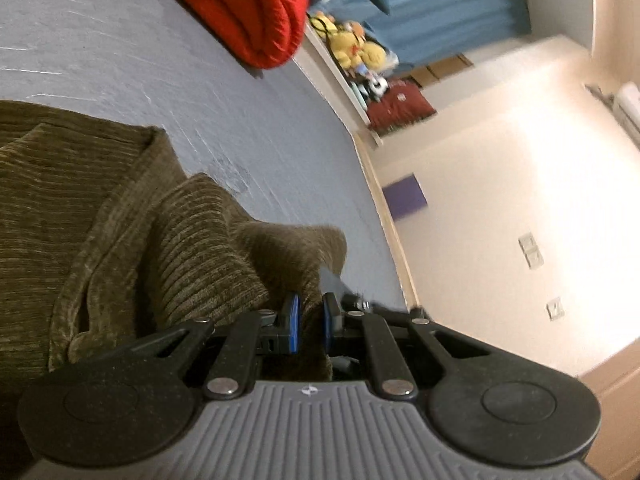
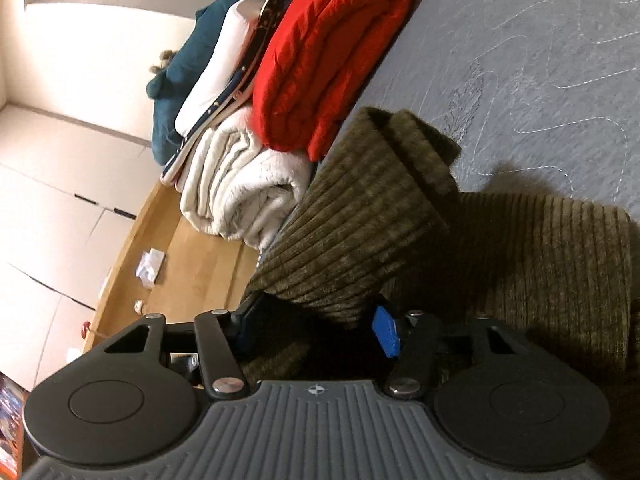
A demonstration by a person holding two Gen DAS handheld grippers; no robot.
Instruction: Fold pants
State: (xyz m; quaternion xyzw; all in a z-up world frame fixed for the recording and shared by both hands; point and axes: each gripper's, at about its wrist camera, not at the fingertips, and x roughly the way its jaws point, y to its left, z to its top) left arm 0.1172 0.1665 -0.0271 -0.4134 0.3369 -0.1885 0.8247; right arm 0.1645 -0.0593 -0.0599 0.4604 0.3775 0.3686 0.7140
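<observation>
Olive-green corduroy pants [image 1: 120, 220] lie bunched on a grey-blue bed [image 1: 160, 60]. My left gripper [image 1: 311, 320] is shut on a thin fold of the pants, and the cloth is pinched between its blue pads [image 1: 295, 320]. In the right wrist view a thick folded part of the pants [image 2: 360, 220] rises off the bed [image 2: 540, 40] and reaches in between the jaws of my right gripper [image 2: 316, 328]. Those jaws stand wide. Most of the face of the blue pad [image 2: 386, 334] on the right is bare, with a dark gap beside it.
A folded red quilt [image 2: 332, 52] lies on the bed just beyond the pants, with a white blanket [image 2: 240, 192] and other bedding stacked next to it. The bed edge drops to a wooden floor [image 2: 192, 272]. Plush toys [image 1: 356, 48] sit on a shelf past the bed.
</observation>
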